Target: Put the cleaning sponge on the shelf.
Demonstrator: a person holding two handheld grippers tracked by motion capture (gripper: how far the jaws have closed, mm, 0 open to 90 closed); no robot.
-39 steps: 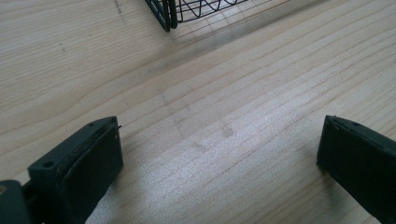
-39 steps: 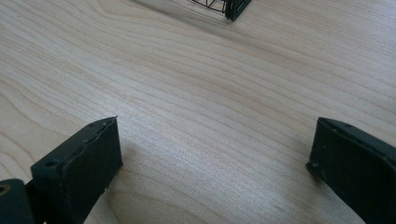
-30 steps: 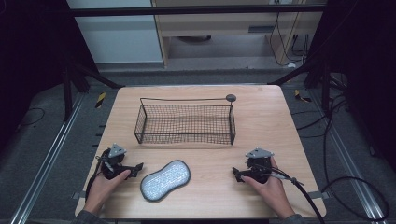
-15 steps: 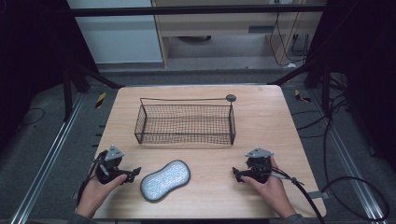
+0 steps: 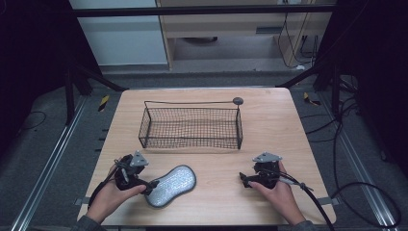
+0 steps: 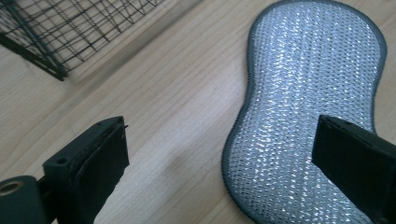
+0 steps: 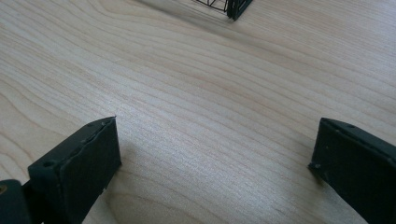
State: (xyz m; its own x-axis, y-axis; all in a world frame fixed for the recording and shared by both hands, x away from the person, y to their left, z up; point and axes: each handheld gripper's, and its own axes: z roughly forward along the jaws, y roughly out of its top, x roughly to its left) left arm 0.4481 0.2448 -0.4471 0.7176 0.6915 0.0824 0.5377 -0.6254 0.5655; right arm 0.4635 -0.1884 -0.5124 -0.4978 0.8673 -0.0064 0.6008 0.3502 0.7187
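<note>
A silver mesh sponge (image 5: 172, 185) with a dark rim lies flat on the wooden table (image 5: 272, 126), near the front left. My left gripper (image 5: 150, 185) points right at its near end. In the left gripper view the sponge (image 6: 303, 93) lies under the right jaw, and my left gripper (image 6: 222, 135) stands open above it. Its jaws have just been opening, and neither pad presses on the sponge. My right gripper (image 5: 243, 180) rests at the front right and points left. It is open (image 7: 219, 126) over bare wood.
A black wire basket (image 5: 190, 142) stands at the middle of the table, behind both grippers; its wall (image 6: 70, 32) and one corner (image 7: 235, 6) appear in the gripper views. A small dark round thing (image 5: 237, 100) sits at the basket's back right corner.
The left hand drew back a little to the left, then came right and up, so its jaws now reach the sponge's near end. Sponge, basket and right gripper have not moved.
</note>
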